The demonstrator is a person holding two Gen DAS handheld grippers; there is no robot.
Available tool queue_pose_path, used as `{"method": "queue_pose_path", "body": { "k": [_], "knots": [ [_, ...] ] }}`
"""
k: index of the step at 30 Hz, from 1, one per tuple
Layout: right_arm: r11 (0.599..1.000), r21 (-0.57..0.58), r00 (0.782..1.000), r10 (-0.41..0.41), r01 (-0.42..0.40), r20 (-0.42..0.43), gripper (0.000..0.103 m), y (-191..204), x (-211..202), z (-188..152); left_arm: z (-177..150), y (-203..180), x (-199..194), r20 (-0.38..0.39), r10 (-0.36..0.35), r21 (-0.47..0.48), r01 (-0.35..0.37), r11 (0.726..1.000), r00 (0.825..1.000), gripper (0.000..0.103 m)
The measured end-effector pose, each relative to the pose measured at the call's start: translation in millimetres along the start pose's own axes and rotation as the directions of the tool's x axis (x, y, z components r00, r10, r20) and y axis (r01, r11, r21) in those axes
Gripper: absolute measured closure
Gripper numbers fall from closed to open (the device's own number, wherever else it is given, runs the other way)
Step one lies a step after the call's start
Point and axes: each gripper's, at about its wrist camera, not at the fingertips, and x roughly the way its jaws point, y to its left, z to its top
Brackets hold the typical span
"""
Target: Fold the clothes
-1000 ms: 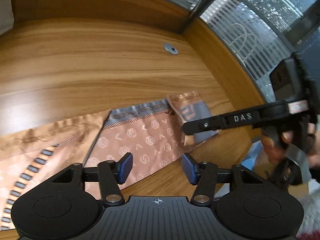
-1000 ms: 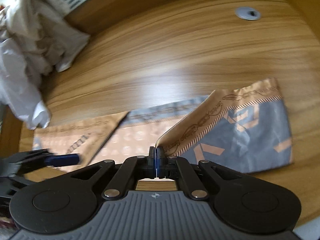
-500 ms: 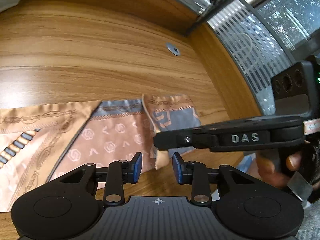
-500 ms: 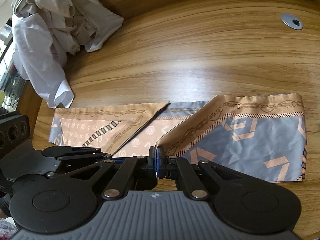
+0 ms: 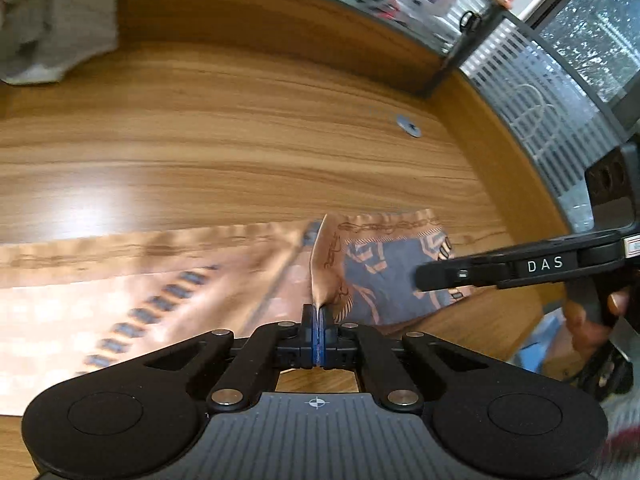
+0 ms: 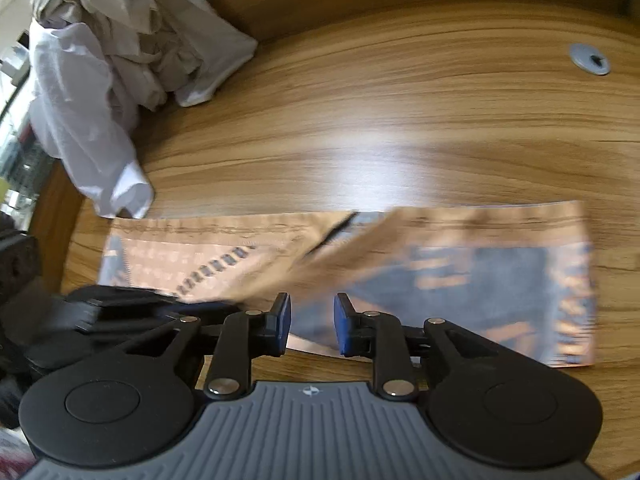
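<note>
A satin scarf (image 5: 160, 280), tan with a blue-grey patterned side (image 6: 480, 280), lies flat across the wooden table (image 6: 400, 120). My left gripper (image 5: 319, 316) is shut on a raised fold of the scarf (image 5: 326, 264) at its near edge, and the cloth stands up from the pads. My right gripper (image 6: 311, 324) hovers over the scarf's near edge with its jaws opening. The cloth shows behind the gap and the pads do not press on it. Its black fingers (image 5: 460, 274) reach in from the right. The left gripper (image 6: 120, 304) is a dark blur at the lower left.
A heap of crumpled white and grey clothes (image 6: 120, 60) sits at the table's far left corner, also seen as clothes (image 5: 52, 20). A round cable grommet (image 6: 590, 59) is set in the far right of the tabletop. Wooden walls and a window rim the table.
The left gripper slid right along the scarf's near edge and shut on the raised fold. The right gripper let go of that fold and opened, and the picture has blurred.
</note>
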Motion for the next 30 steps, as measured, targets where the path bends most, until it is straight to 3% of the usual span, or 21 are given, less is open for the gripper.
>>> {"method": "queue_pose_path", "body": {
  "k": [5,15,30],
  "knots": [
    [0.996,0.023,0.996,-0.086,0.086,-0.014,0.076,-20,3,-11,-4,13,-25,0.019,0.092,0.041,-0.093,0.995,0.996,0.1],
    [0.99,-0.003,0.989,-0.143,0.143,-0.03,0.076,-37,9,-17,-25,51,-53,0.018,0.229,-0.032,-0.228,0.973,0.973,0.1],
    [0.989,-0.038,0.989,-0.142,0.14,-0.05,0.075,-33,14,-20,-46,99,-80,0.003,0.426,-0.121,-0.422,0.898,0.905,0.1]
  ]
}}
